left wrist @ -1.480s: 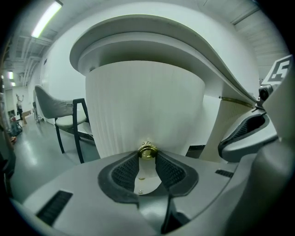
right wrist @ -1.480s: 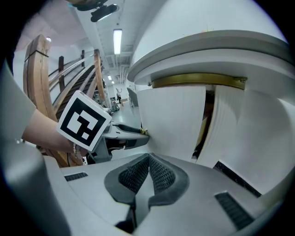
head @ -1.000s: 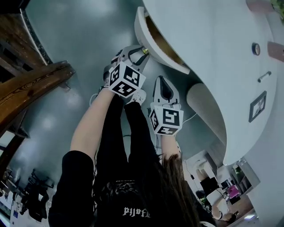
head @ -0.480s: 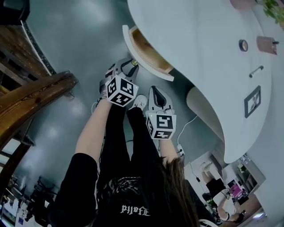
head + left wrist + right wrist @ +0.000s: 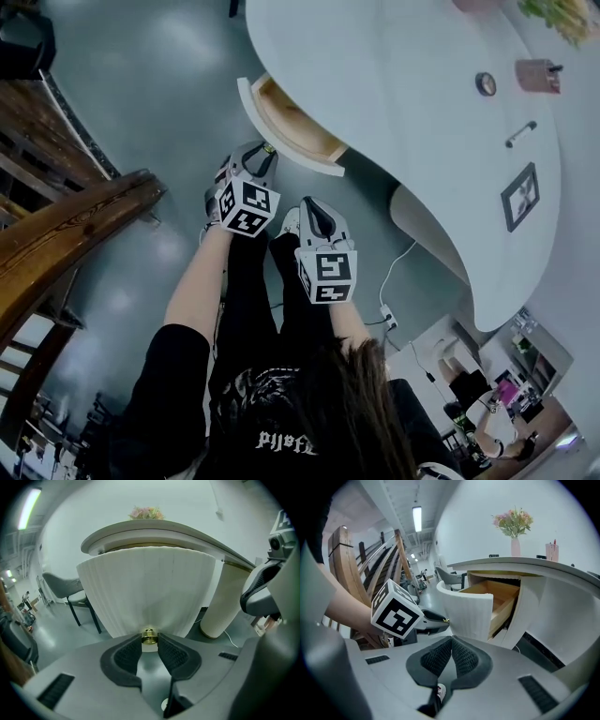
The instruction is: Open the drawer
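Observation:
The white drawer (image 5: pixel 281 131) stands pulled out of the curved desk, showing its wooden inside (image 5: pixel 501 597). In the left gripper view its ribbed front (image 5: pixel 150 588) fills the middle, with a small brass knob (image 5: pixel 149 637) at the bottom. My left gripper (image 5: pixel 149 642) has the knob between its fingertips; the jaws have just been closing and the pads touch the knob's sides. The head view shows the left gripper (image 5: pixel 265 152) at the drawer front. My right gripper (image 5: pixel 307 204) hangs beside it, shut and empty, its pads (image 5: pixel 459 654) meeting at the tips.
The white desk (image 5: pixel 394 94) carries a vase of flowers (image 5: pixel 514 527), a picture frame (image 5: pixel 518 197) and small items. A round pedestal leg (image 5: pixel 222 602) stands to the right of the drawer. A chair (image 5: pixel 65 590) is at the left, wooden stair rails (image 5: pixel 66 234) beside me, a cable (image 5: pixel 386 309) on the floor.
Both grippers have drawn back from the desk towards me, and the drawer front has come with the left one. More of the wooden inside shows now.

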`<move>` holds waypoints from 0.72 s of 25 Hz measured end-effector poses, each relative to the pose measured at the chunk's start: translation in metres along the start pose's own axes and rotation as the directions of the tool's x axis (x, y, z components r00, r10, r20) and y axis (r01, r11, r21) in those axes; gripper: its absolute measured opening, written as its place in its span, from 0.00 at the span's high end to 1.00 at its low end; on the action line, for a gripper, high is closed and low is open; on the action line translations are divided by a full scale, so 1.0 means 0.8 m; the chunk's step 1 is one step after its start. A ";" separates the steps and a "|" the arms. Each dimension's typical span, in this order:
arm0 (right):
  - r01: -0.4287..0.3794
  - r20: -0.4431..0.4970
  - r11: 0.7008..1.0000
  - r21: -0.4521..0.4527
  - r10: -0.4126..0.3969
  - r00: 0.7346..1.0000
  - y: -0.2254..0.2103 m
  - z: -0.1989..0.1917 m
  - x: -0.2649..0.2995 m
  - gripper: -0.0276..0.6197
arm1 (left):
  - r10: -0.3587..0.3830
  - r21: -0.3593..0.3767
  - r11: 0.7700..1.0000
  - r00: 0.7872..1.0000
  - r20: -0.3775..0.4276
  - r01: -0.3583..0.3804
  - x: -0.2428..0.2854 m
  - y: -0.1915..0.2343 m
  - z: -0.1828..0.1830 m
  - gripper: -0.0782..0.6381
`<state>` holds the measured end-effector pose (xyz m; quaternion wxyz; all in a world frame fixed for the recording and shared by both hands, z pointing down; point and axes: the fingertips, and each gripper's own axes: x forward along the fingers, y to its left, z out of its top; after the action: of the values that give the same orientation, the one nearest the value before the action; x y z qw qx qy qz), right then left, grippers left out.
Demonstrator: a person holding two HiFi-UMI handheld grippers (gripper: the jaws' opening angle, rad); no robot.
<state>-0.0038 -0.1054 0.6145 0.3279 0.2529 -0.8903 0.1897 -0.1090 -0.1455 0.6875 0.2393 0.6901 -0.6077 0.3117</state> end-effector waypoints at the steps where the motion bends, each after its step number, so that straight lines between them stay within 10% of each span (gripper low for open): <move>1: 0.002 -0.002 1.000 0.005 -0.002 1.000 0.002 -0.001 -0.003 0.92 | -0.006 -0.001 1.000 1.000 -0.008 0.006 -0.002 0.000 -0.002 0.73; 18: 0.090 -0.023 0.993 0.071 -0.089 0.996 0.020 -0.005 -0.049 0.92 | -0.084 -0.001 0.996 0.990 -0.109 0.084 -0.037 -0.005 -0.041 0.73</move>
<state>0.0146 -0.0777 0.5882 0.3355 0.3023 -0.8674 0.2091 -0.1120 -0.1014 0.6892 0.2841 0.6975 -0.5635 0.3396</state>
